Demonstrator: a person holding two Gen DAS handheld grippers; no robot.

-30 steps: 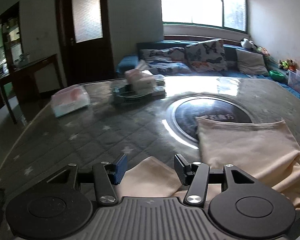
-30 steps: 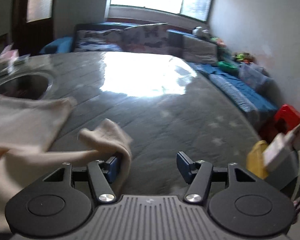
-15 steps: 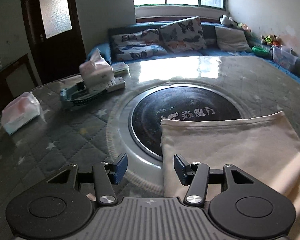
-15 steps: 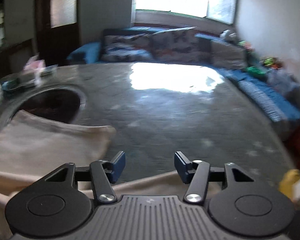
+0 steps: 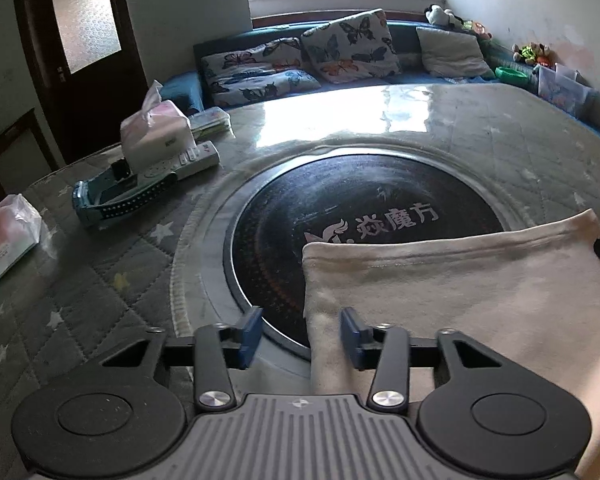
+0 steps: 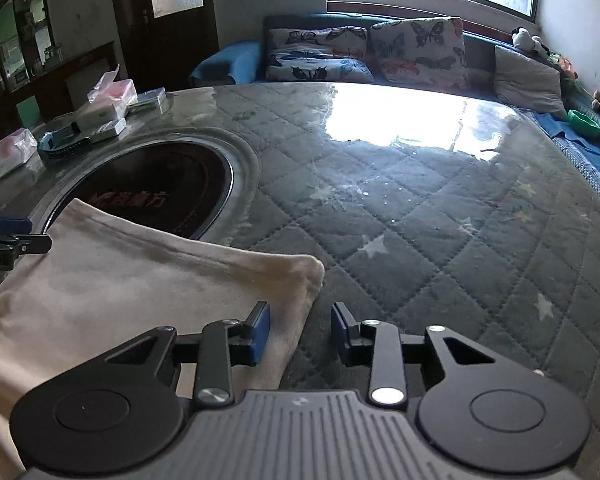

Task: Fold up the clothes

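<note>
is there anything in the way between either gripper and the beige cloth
Nothing visible. The left hand-held gripper sits open at the beige cloth's left edge; the right hand-held gripper sits open at its right edge.

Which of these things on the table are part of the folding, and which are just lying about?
Part of the job: beige cloth; left gripper and right gripper, both open.

Lying about: tissue box; remote control; blue strap; wrapped tissue pack; round black hotplate.

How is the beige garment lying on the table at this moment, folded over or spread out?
Folded: the beige garment lies flat with rounded, doubled edges at its far corners, and both grippers are open and hold nothing.
</note>
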